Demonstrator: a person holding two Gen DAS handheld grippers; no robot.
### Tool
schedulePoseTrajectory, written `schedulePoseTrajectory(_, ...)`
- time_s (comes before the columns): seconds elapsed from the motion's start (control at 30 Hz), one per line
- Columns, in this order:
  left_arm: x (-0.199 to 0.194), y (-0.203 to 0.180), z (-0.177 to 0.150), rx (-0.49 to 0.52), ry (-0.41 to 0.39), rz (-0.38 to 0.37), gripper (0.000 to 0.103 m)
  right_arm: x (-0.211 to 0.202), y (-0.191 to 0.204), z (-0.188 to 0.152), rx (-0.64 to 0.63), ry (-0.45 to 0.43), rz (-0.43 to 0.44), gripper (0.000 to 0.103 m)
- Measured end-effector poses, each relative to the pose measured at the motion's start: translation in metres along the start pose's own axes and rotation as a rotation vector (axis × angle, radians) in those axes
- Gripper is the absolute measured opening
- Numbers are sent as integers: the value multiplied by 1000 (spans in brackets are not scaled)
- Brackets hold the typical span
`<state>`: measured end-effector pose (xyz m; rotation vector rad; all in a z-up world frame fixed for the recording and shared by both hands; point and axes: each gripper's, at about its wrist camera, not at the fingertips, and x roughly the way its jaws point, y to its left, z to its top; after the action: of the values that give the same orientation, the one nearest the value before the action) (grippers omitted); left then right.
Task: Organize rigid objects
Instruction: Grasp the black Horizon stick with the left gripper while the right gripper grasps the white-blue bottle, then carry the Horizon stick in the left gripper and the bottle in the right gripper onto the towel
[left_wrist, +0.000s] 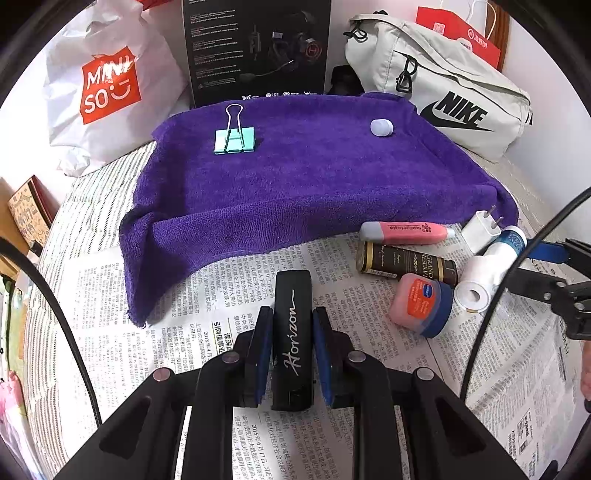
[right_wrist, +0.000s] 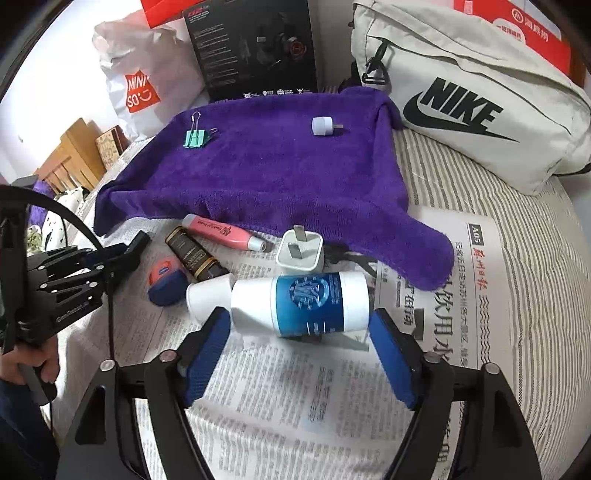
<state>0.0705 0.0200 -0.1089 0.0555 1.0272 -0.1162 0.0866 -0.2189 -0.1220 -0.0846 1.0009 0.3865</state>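
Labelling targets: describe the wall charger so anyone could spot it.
Start at the purple towel, then its front edge nearest the newspaper. The white charger plug sits there, behind the blue-and-white tube: the only boxy white thing with metal prongs.

Open towel ahead, crowded paper on one side

Ahead of the left gripper (left_wrist: 292, 325) the purple towel (left_wrist: 314, 177) is mostly bare; only a green clip (left_wrist: 235, 142) and a small white plug (left_wrist: 381, 127) sit far back, well apart. Boxes and bags block the way behind the towel. To its right the newspaper (left_wrist: 155, 288) is packed: a pink tube (left_wrist: 406, 232), brown tube (left_wrist: 406, 263), jar (left_wrist: 421, 302) and white tube (left_wrist: 491, 264). The white tube lies between the right gripper's (right_wrist: 299, 332) wide jaws, with a charger (right_wrist: 300, 254) just beyond.
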Motion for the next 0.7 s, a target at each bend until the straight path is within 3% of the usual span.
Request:
schedulePoseTrajectory(0.27,-1,2,-1,0,-10,-8,22,23,1,2,2,14,-25,79)
schedulePoseTrajectory(0.7,-3,4,-3,-9,-3,-22,21,7,-5,3,-17,-12,-58,76)
